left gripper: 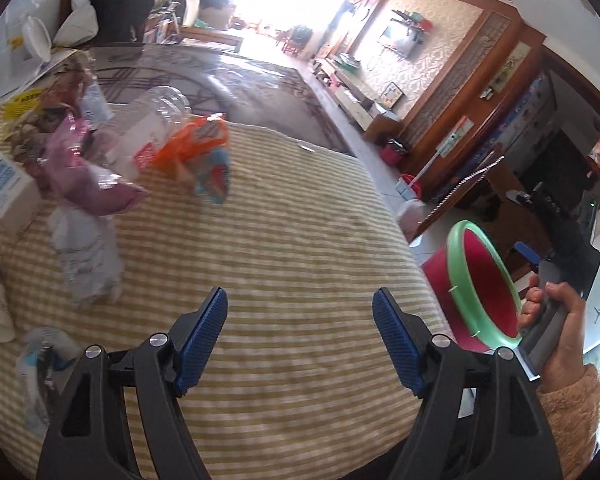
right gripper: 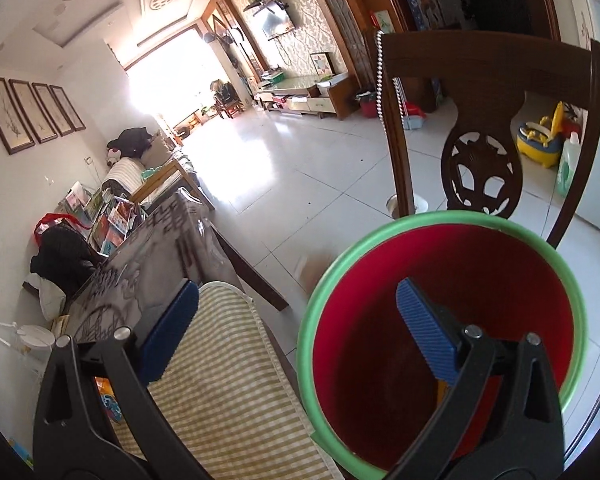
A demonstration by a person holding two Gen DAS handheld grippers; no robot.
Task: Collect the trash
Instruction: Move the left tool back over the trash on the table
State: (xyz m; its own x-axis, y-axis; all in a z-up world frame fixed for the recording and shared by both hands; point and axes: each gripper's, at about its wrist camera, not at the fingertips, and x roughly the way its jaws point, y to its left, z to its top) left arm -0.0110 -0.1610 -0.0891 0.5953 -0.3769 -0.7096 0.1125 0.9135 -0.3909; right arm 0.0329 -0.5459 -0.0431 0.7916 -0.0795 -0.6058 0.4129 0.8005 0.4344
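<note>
A red bin with a green rim (left gripper: 476,280) stands just off the table's right edge; it also shows in the right wrist view (right gripper: 440,320). My left gripper (left gripper: 300,312) is open and empty above the striped cloth (left gripper: 280,240). Trash lies at the left: an orange wrapper (left gripper: 196,144), a clear plastic bottle (left gripper: 156,120), a pink bag (left gripper: 88,176), crumpled white tissue (left gripper: 84,256) and a white box (left gripper: 4,192). My right gripper (right gripper: 296,300) is open and empty, one finger over the bin's mouth, the other over the cloth (right gripper: 220,380).
A carved wooden chair (right gripper: 480,160) stands behind the bin. The table's far half has a patterned glossy cover (left gripper: 220,80). More wrappers (left gripper: 40,368) lie at the near left edge. Tiled floor (right gripper: 300,168) stretches beyond.
</note>
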